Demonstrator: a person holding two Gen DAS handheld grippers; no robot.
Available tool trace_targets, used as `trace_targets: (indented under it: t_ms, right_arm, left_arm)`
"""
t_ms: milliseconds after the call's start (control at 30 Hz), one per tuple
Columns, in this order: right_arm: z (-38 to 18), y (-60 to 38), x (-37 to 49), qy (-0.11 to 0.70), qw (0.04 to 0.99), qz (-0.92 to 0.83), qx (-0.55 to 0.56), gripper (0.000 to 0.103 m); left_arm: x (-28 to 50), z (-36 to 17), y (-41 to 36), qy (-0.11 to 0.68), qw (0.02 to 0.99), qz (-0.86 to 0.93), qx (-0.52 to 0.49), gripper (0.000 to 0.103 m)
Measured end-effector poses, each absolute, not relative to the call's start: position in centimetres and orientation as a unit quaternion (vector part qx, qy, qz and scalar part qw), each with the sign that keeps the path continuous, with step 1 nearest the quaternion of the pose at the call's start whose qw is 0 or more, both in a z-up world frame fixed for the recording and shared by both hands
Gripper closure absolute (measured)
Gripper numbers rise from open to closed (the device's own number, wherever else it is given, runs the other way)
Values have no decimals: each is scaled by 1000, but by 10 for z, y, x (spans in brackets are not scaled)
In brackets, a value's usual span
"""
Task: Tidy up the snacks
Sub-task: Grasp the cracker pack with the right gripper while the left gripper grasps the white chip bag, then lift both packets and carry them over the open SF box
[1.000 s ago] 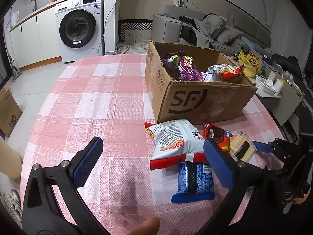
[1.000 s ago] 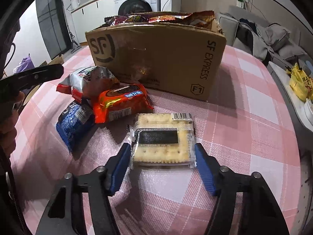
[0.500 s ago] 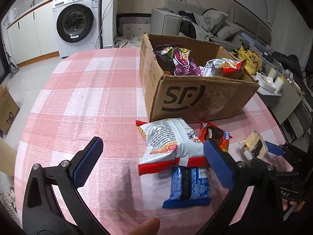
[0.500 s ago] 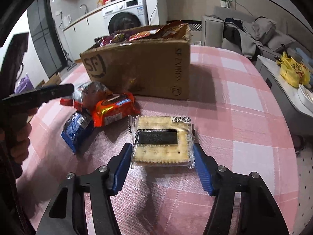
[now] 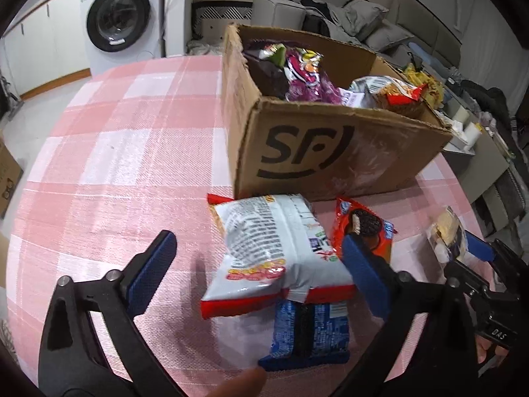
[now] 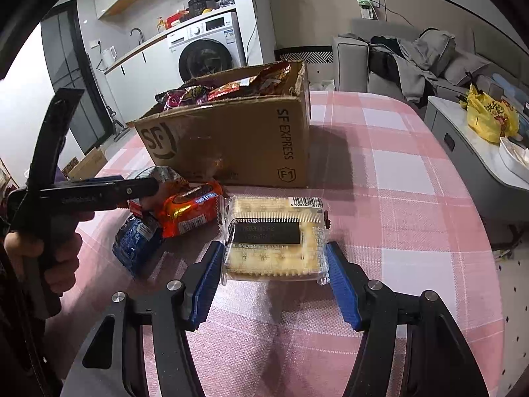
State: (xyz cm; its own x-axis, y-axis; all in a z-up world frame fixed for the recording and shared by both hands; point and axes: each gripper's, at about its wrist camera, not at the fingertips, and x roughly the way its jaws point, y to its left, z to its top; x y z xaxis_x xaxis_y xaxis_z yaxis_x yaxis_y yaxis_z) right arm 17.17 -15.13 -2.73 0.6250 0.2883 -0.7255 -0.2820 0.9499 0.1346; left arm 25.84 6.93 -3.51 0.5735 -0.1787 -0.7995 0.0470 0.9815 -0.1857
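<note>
While the right gripper (image 6: 272,273) clamps the cracker pack (image 6: 273,235) by its two short ends, the pack hangs above the pink checked tablecloth (image 6: 396,178), long axis crosswise, barcode edge towards the cardboard box (image 6: 231,145). That box holds purple and red snack bags. The left gripper (image 5: 258,264), jaws wide but just closing, straddles the white chip bag (image 5: 274,251), pads not touching it.

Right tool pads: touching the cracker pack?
Touching. Right wrist view: both pads of the right tool press the cracker pack's sides, pack lifted off the table.
</note>
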Motion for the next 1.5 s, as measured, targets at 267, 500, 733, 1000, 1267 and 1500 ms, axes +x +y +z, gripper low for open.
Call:
trace_targets:
  t_ms: [267, 500, 733, 1000, 1267, 1500]
  right_arm:
    - [-22, -147, 169, 390, 906, 164, 3, 40]
    - [-15, -148, 165, 377, 911, 167, 11, 40]
    - [-1, -148, 159, 358, 917, 173, 20, 40]
    - [18, -145, 158, 340, 922, 184, 31, 40]
    - [39, -139, 166, 322, 926, 194, 40, 40]
    - [56, -137, 176, 310, 929, 198, 46, 40]
  left_arm:
    - [261, -39, 63, 457, 883, -90, -63, 53]
    - [248, -28, 72, 433, 892, -102, -79, 60]
    - [219, -1, 78, 393, 910, -106, -79, 60]
    - [194, 31, 87, 353, 926, -101, -85, 60]
    - [189, 63, 92, 321, 938, -91, -93, 60]
    - [194, 83, 88, 299, 945, -97, -95, 60]
